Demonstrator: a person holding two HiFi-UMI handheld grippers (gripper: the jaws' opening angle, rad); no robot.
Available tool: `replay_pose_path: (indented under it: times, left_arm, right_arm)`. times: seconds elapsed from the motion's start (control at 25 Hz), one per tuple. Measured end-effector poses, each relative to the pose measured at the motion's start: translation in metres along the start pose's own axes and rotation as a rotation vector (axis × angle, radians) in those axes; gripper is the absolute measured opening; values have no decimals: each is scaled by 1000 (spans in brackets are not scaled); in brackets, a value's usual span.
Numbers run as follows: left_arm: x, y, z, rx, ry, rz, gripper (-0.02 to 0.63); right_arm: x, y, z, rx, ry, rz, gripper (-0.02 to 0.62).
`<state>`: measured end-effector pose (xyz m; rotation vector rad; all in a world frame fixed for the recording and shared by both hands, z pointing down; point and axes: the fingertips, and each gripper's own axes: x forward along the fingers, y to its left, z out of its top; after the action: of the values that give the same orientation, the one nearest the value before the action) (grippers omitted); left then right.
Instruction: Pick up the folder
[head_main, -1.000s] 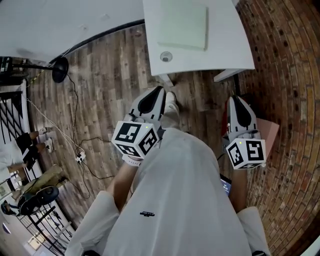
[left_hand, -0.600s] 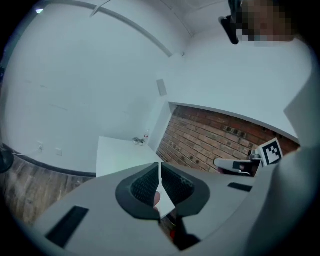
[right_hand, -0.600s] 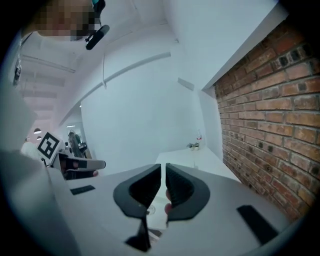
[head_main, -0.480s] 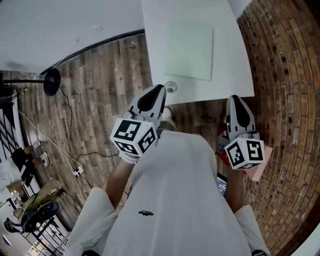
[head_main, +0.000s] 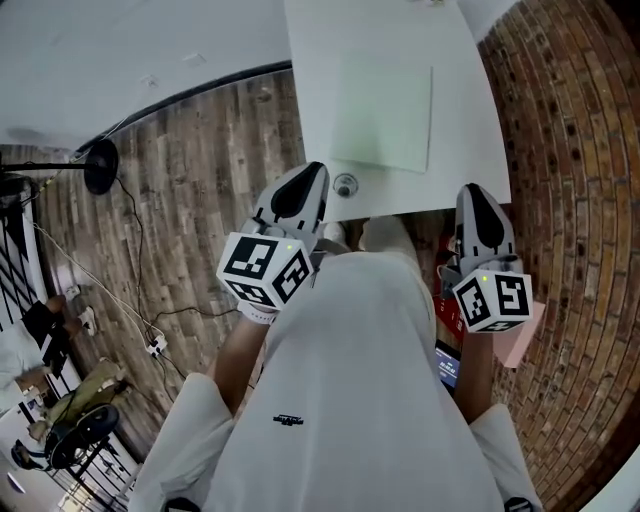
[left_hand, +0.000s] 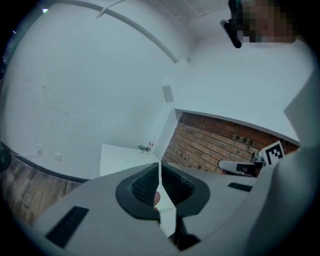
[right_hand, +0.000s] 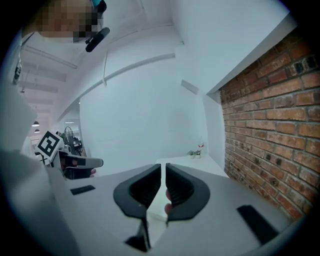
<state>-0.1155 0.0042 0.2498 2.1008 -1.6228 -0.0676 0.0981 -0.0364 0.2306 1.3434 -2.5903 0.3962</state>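
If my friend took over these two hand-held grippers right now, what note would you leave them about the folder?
Left hand-held gripper: jaws shut, empty, by the near left corner of the white table.
Right hand-held gripper: jaws shut, empty, by the table's near right corner.
Folder: pale green, lying flat on the table, ahead of both grippers, untouched.
Done: nothing yet.
Left: probably open a gripper, reach in, grip the folder's edge and lift it.
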Motion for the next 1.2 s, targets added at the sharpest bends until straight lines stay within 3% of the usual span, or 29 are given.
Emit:
replay_pose_path:
  times: [0.4,0.64,0.8,1.2]
  left_arm:
    - [23,-1,-8,20,41,16,31]
    - [38,-2,-22,10,108,-1,34]
    - [53,1,-28,-22,146,-24,124]
    - [85,27,-44,-46,213,-12,154]
  right_arm:
    - [14,-20,-13,24,19,5,23]
    - [32,-24,-29,55,64,42,129]
    - [51,-29,-36,64,81,62,162]
    - [94,-42,-49,74,116,95,216]
